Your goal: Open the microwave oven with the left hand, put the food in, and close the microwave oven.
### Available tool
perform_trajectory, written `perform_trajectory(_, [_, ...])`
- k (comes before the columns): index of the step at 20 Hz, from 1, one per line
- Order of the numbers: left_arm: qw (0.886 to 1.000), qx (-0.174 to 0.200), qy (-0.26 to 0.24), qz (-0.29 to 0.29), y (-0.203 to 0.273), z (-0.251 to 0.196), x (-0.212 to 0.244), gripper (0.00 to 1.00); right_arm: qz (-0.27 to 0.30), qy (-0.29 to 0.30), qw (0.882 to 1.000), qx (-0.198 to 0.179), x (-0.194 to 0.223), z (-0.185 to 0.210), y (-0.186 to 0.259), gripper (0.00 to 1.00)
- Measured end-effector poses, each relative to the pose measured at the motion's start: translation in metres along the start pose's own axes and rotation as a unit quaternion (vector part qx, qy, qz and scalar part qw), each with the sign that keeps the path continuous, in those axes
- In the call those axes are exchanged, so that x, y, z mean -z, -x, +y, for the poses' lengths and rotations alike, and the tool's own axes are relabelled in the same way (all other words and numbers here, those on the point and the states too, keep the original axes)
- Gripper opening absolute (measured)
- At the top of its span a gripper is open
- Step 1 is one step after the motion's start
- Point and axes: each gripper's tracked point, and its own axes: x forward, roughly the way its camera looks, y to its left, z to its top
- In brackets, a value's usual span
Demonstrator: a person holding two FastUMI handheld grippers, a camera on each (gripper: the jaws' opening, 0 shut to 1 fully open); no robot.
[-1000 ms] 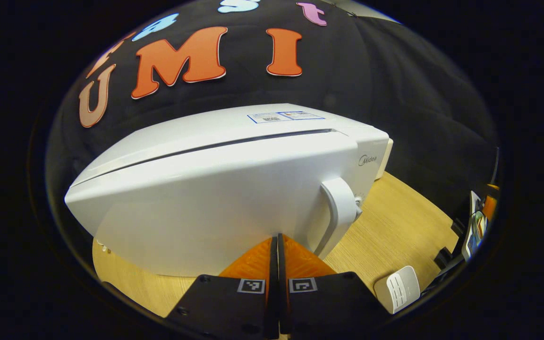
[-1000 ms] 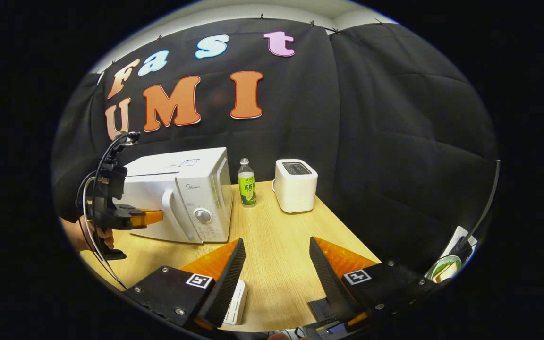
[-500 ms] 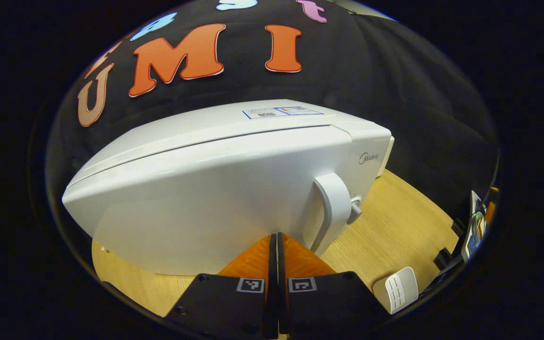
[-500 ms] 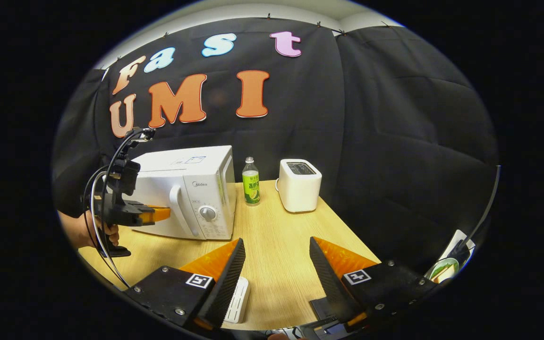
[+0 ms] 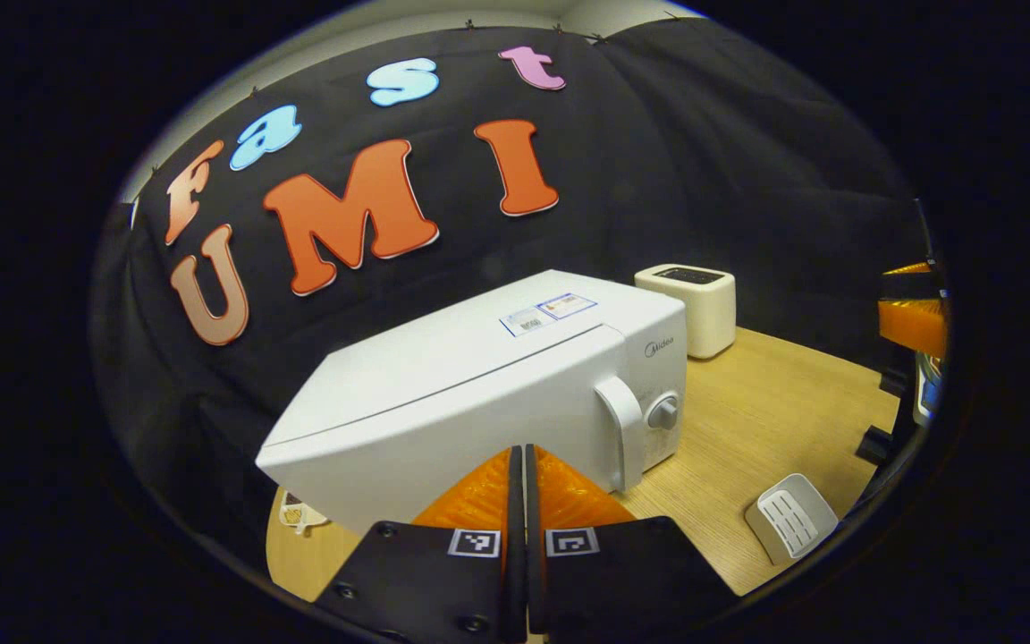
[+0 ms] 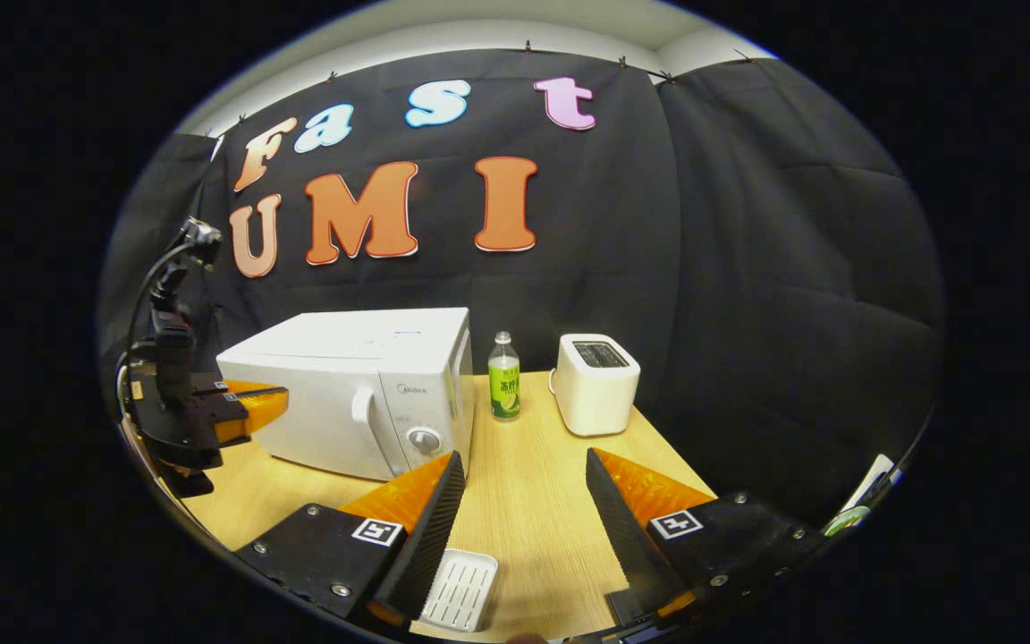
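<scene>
Fingers pressed together, holding nothing, our left gripper [image 5: 520, 465] hangs just off the shut microwave [image 5: 497, 385] door; our right gripper [image 6: 519, 483] gapes wide and empty. Risk: we may never re-check the latch, and a half-caught door could swing open.

Both grippers have black bodies with bolt heads. The left gripper [image 5: 520, 465] and right gripper [image 6: 522, 487] each carry square black-and-white markers.

Mock kitchen booth: microwave oven [image 6: 363, 385], toaster [image 6: 598, 383], wooden table [image 6: 533, 501].
</scene>
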Motion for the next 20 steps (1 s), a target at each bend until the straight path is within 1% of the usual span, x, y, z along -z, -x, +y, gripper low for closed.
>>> perform_trajectory(4, [0.997, -0.052, 0.034, -0.040, 0.055, 0.050, -0.044, 0.05, -0.042, 0.023, 0.998, -0.032, -0.041, 0.024, 0.003, 0.86])
perform_trajectory(8, [0.989, -0.107, 0.078, -0.070, 0.106, 0.107, -0.078, 0.06, -0.078, 0.038, 0.994, -0.067, -0.086, 0.046, 0.002, 0.86])
perform_trajectory(11, [0.980, -0.148, 0.097, -0.091, 0.132, 0.147, -0.091, 0.07, -0.097, 0.033, 0.991, -0.084, -0.112, 0.060, 0.000, 0.86])
perform_trajectory(12, [0.977, -0.160, 0.105, -0.096, 0.142, 0.157, -0.094, 0.11, -0.101, 0.028, 0.991, -0.087, -0.120, 0.063, -0.001, 0.86])
perform_trajectory(15, [0.969, -0.184, 0.121, -0.110, 0.167, 0.179, -0.098, 0.14, -0.124, 0.016, 0.988, -0.096, -0.146, 0.073, 0.000, 0.86])
perform_trajectory(16, [0.967, -0.190, 0.124, -0.113, 0.181, 0.183, -0.101, 0.25, -0.132, 0.017, 0.986, -0.099, -0.154, 0.076, -0.001, 0.86])
perform_trajectory(17, [0.965, -0.194, 0.127, -0.119, 0.187, 0.189, -0.103, 0.19, -0.143, 0.020, 0.984, -0.100, -0.161, 0.076, 0.000, 0.86])
perform_trajectory(18, [0.965, -0.193, 0.129, -0.126, 0.192, 0.191, -0.106, 0.24, -0.155, 0.024, 0.983, -0.100, -0.169, 0.076, 0.003, 0.86])
perform_trajectory(20, [0.962, -0.195, 0.135, -0.137, 0.202, 0.194, -0.110, 0.46, -0.165, 0.026, 0.982, -0.093, -0.178, 0.076, 0.000, 0.86])
